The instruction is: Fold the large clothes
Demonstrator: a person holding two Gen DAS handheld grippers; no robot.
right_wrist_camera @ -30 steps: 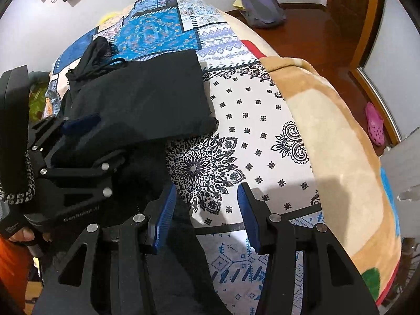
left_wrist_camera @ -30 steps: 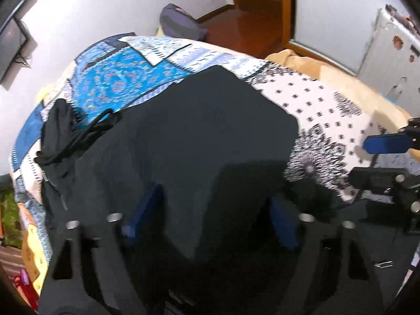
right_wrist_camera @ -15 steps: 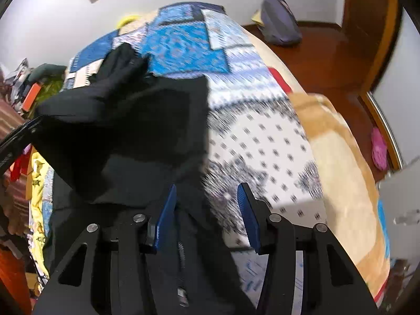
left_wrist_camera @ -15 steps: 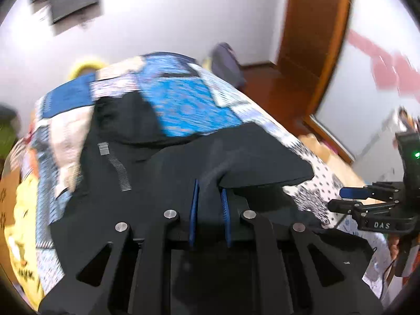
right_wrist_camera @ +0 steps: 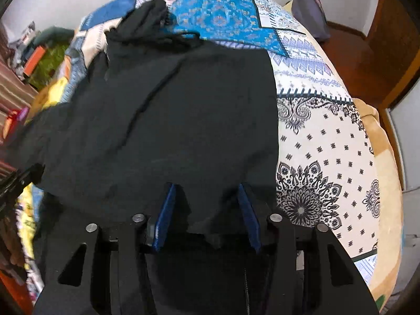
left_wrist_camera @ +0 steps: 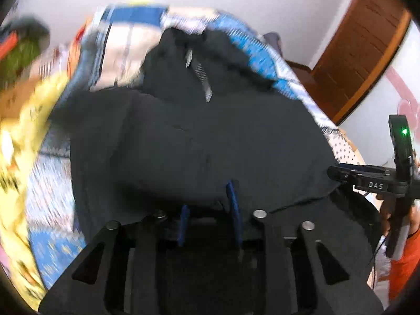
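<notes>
The fingers (left_wrist_camera: 234, 204) of the left gripper (left_wrist_camera: 208, 214) stand a narrow way apart and are opening, with the near edge of the black garment (left_wrist_camera: 210, 141) draped just over their tips; I cannot tell for sure whether any cloth sits between them, but the pads do not look pressed on it. The left wrist view is smeared on its left side, so little more can be said there. The garment itself lies spread across the patterned bedspread (right_wrist_camera: 323, 136), its bunched hood or collar end (right_wrist_camera: 149, 23) at the far side and a pale label strip (left_wrist_camera: 199, 76) showing near the top. A flap looks already laid over the body, leaving a straight right edge along the quilt.

To the right, the right gripper (right_wrist_camera: 207, 210) hangs over the near hem, its fingers (right_wrist_camera: 165, 210) set fairly wide and opening too; dark cloth lies under and between them, but they do not clamp it. It shows in the left wrist view as well, at the right margin, held by a hand (left_wrist_camera: 412, 215) beside an orange sleeve (left_wrist_camera: 404, 270).

My reading is that one fold has just been laid and both grippers are letting go. The next move probably calls for fresh grips on the near hem, one at each side, followed by a lift toward the far end to halve the length. The cloth is limp, so an uneven pull could drag the flap askew.
</notes>
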